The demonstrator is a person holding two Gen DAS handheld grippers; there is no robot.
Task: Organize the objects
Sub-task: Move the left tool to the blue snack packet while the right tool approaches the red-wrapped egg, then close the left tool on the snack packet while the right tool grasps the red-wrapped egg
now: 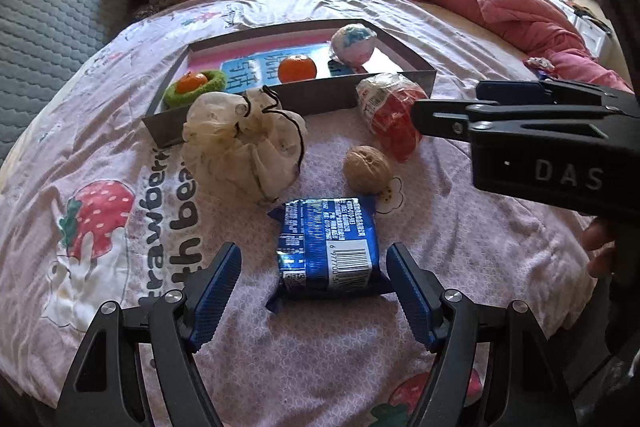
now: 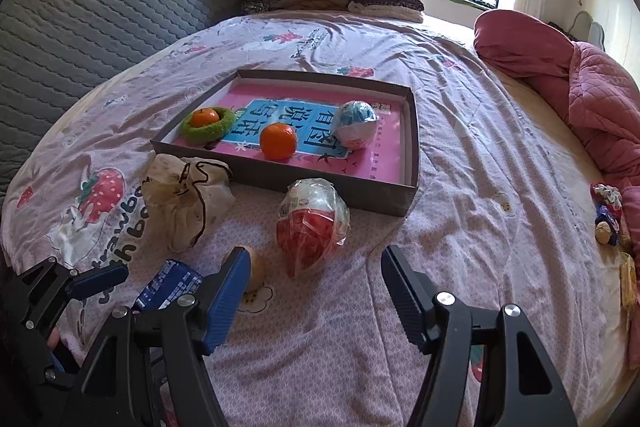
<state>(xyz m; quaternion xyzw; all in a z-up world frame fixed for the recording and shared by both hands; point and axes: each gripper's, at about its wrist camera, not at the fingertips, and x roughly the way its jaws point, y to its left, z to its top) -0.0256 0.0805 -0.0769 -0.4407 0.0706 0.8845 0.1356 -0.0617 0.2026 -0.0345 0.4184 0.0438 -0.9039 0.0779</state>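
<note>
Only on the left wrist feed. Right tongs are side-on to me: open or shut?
Observer: Open. The right tongs grip nothing.
Operator: Anything on the bed further right, past my frame?
Observer: A yellow packet lies near the bed's right edge.
Operator: Tray's right end is glare for me. Free space there?
Observer: Yes. Right of the wrapped ball, the tray floor holds nothing.
</note>
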